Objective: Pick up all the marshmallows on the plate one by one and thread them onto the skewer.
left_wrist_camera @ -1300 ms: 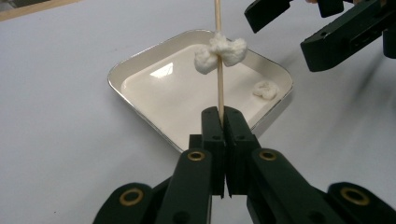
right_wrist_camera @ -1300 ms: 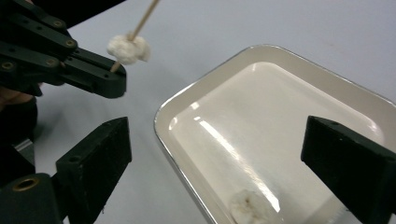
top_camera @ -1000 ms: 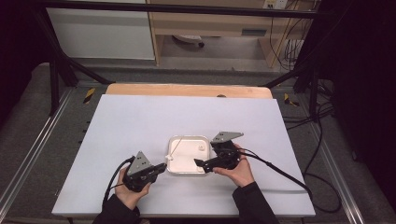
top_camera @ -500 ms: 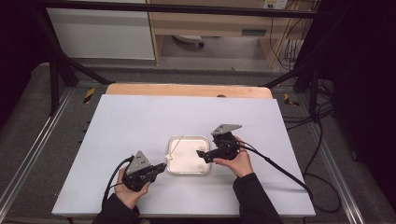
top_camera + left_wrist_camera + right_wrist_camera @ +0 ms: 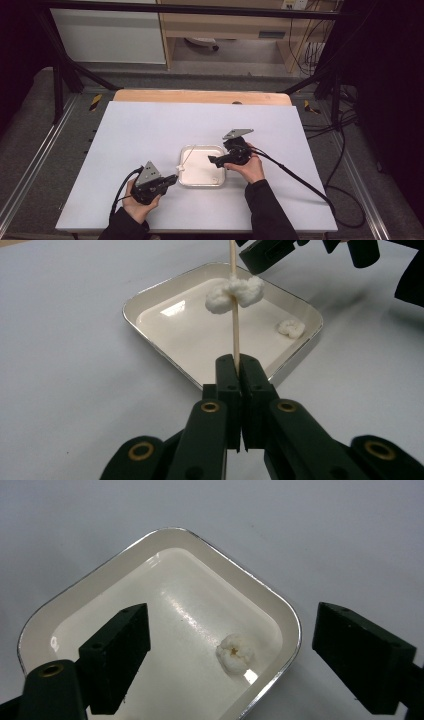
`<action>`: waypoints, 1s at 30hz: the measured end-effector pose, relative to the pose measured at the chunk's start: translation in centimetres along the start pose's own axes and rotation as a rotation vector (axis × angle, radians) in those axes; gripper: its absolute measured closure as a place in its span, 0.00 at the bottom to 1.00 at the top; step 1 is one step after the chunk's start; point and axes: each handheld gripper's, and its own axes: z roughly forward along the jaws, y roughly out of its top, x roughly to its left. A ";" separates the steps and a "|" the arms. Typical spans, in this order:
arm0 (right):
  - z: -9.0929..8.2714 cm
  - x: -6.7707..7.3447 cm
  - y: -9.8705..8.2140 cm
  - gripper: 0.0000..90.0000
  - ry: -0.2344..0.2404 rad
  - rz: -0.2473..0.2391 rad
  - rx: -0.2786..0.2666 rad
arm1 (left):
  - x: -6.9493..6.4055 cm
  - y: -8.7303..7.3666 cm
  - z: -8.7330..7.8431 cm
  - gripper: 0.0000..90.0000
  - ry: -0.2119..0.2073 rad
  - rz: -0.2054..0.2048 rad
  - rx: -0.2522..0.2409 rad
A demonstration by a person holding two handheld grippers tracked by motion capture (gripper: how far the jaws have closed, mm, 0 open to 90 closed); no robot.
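A shallow white tray (image 5: 218, 180) lies at the middle of the table. My left gripper (image 5: 173, 179), at the tray's near left corner, is shut on a thin wooden skewer (image 5: 235, 335) that slants up over the tray. A white puffy piece (image 5: 235, 292) is threaded on the skewer. A second, smaller white piece (image 5: 235, 652) lies loose in the tray near its rim (image 5: 295, 625). My right gripper (image 5: 212, 160) hovers over the tray's far right side. Its jaws stand wide apart and have just been closing a little; the loose piece lies below between them, untouched.
The white tabletop (image 5: 150, 130) has a wooden strip (image 5: 200, 96) along its far edge. Black cables (image 5: 300, 180) trail from the grippers off to the right. Metal frame rails (image 5: 30, 165) run along both sides.
My right gripper has drawn back from the tray's middle toward its far right side. The left gripper and its skewer have kept still.
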 end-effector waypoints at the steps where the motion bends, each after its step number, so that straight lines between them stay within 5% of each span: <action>1: 0.2 -0.1 0.0 0.21 0.000 -0.004 0.004 | 0.0 0.0 0.0 0.98 -0.001 0.000 0.000; 14: 1.5 -0.1 -0.7 0.51 0.013 -0.044 0.050 | -0.1 0.0 0.1 0.98 -0.004 0.007 0.007; 30: 2.0 0.0 -1.3 0.70 -0.016 -0.105 0.079 | -0.1 0.0 0.1 0.98 -0.005 0.007 0.004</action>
